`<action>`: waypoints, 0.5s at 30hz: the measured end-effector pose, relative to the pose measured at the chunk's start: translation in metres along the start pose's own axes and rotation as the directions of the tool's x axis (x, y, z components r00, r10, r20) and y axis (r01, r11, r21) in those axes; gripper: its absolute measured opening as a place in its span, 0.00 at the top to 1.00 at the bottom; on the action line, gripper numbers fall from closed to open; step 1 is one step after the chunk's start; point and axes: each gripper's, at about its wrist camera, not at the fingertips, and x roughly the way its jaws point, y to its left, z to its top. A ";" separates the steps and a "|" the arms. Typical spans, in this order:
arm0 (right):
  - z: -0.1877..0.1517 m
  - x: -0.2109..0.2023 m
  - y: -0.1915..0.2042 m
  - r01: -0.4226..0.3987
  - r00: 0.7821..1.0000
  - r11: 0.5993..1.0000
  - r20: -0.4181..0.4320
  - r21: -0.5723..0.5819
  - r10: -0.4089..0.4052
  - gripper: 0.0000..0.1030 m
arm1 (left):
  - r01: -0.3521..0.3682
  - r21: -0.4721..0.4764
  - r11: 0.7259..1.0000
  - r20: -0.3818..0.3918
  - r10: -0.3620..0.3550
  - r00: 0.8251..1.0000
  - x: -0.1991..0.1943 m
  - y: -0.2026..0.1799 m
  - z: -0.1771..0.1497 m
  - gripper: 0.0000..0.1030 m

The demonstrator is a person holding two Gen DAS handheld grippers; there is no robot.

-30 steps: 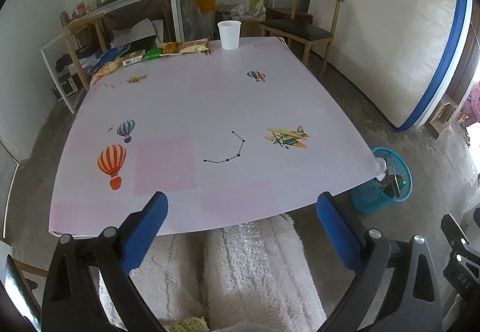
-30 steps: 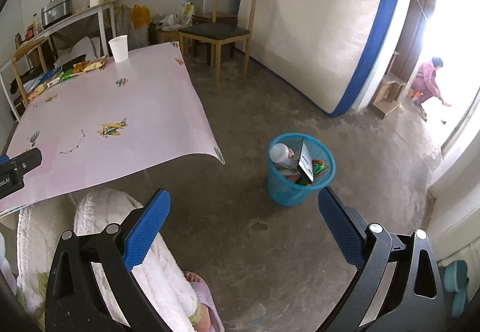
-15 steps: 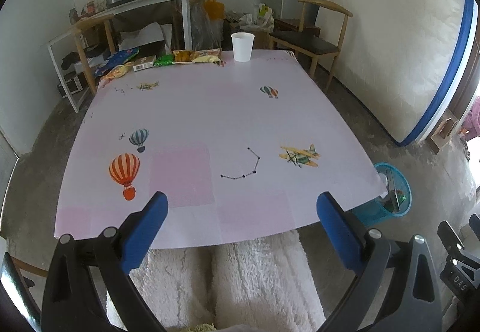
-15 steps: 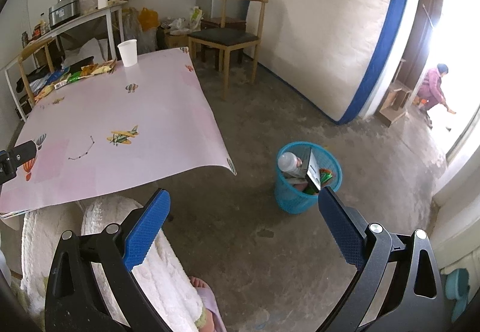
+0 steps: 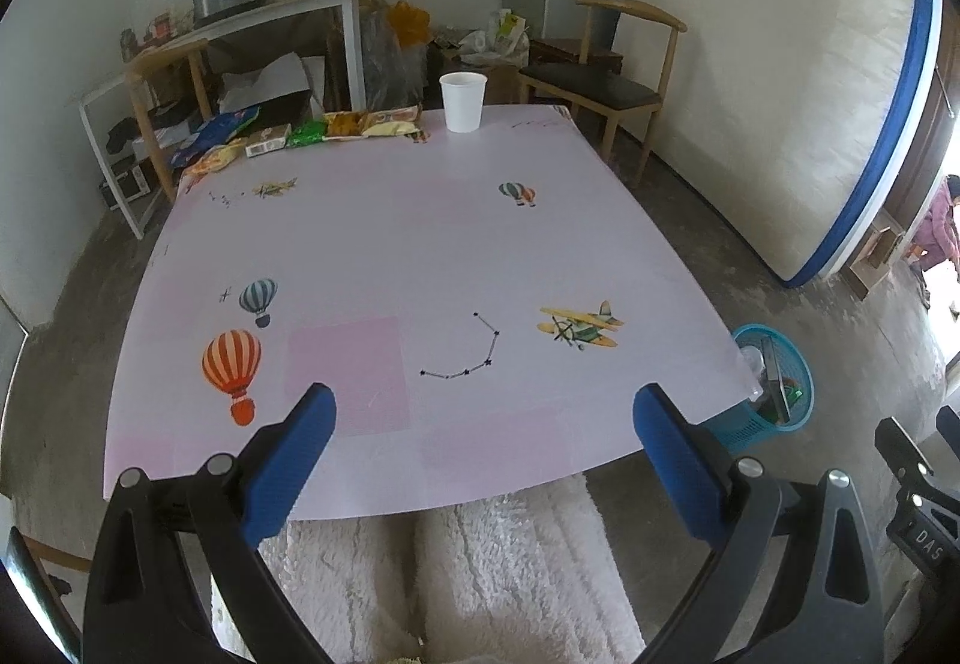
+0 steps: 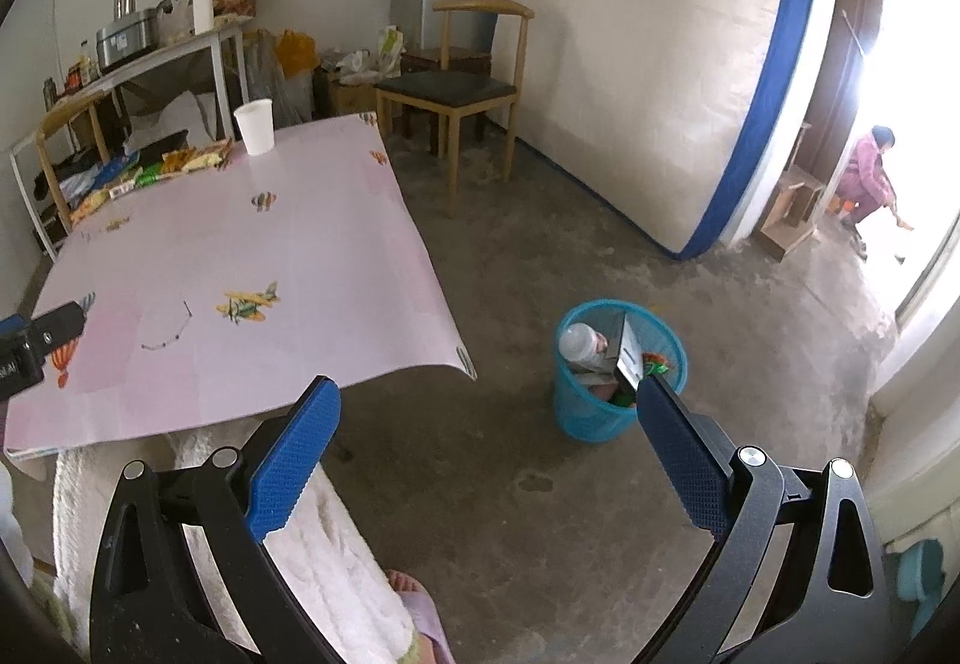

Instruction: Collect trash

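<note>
A white paper cup [image 5: 462, 101] stands at the far edge of the pink table [image 5: 390, 244], with several snack wrappers [image 5: 336, 127] in a row to its left. The cup [image 6: 254, 127] and wrappers [image 6: 180, 161] also show in the right wrist view. A blue mesh bin [image 6: 618, 370] holding a bottle, a box and other trash stands on the floor right of the table; the bin [image 5: 777, 394] peeks past the table corner. My left gripper [image 5: 483, 412] hangs open over the table's near edge, empty. My right gripper [image 6: 486, 406] is open and empty above the floor, left of the bin.
A wooden chair [image 6: 462, 94] stands beyond the table, and a mattress [image 6: 648, 82] leans on the right wall. A cluttered shelf table [image 5: 252, 22] and another chair [image 5: 171, 112] sit at the back left. A person's white fleecy legs [image 5: 480, 574] are below the grippers. Another person [image 6: 870, 172] crouches outside.
Both grippers have drawn back and risen slightly, so the table and the bin sit lower and farther off in view. Both stay open and empty.
</note>
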 end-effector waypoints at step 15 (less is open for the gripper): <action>0.002 0.014 -0.015 -0.045 0.999 0.997 -0.018 0.071 0.046 0.08 | 0.003 0.012 1.000 -0.023 -0.003 1.000 0.010 -0.012 0.006 0.06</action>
